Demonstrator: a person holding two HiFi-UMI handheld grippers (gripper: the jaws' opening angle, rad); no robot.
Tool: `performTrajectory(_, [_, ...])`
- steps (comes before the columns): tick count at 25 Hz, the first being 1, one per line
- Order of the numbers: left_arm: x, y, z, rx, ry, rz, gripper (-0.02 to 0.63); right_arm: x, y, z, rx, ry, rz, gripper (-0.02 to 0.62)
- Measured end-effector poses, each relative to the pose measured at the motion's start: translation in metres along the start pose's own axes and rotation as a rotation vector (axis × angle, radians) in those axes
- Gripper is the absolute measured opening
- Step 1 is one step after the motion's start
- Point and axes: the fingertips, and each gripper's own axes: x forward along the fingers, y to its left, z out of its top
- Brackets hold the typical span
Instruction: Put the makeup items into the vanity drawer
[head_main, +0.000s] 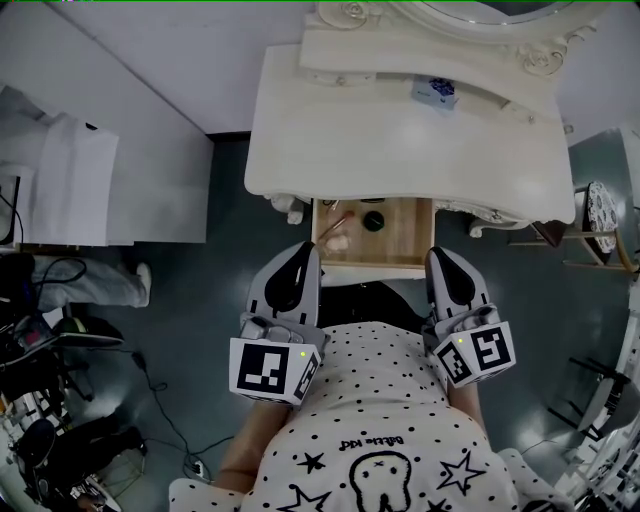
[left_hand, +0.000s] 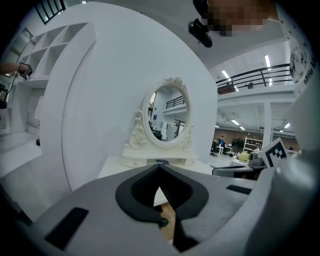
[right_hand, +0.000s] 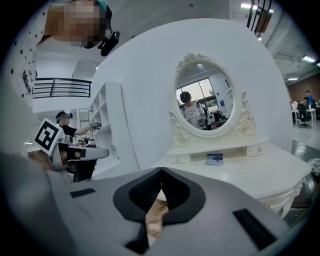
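The vanity's wooden drawer (head_main: 402, 246) stands pulled open under the white tabletop (head_main: 400, 150). Inside it lie a black round compact (head_main: 373, 221), a pale puff (head_main: 337, 241) and a thin brush (head_main: 339, 220). My left gripper (head_main: 305, 250) is shut and empty at the drawer's front left corner. My right gripper (head_main: 438, 256) is shut and empty at its front right corner. In the left gripper view the jaws (left_hand: 159, 166) meet, with drawer wood (left_hand: 168, 220) showing below them. In the right gripper view the gripper (right_hand: 161, 171) is shut too. A small blue-and-white box (head_main: 436, 91) sits on the vanity shelf.
An oval mirror (right_hand: 204, 100) rises at the back of the vanity. A white cabinet (head_main: 60, 180) and a person's white trouser leg (head_main: 95, 282) are at the left, with cables on the floor (head_main: 150, 390). A small round stand (head_main: 600, 212) is at the right.
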Motion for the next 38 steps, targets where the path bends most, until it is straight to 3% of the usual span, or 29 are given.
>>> performTrajectory(32, [0.006,0.002,-0.007,-0.033,0.026,0.006,-0.003,0.008,0.000,-0.013,0.031,0.067,0.034,0.008])
performTrajectory(38, [0.000,0.027,0.003,-0.018,0.009,0.071,-0.005,0.013,0.003,-0.009,0.023,0.068,0.038,0.008])
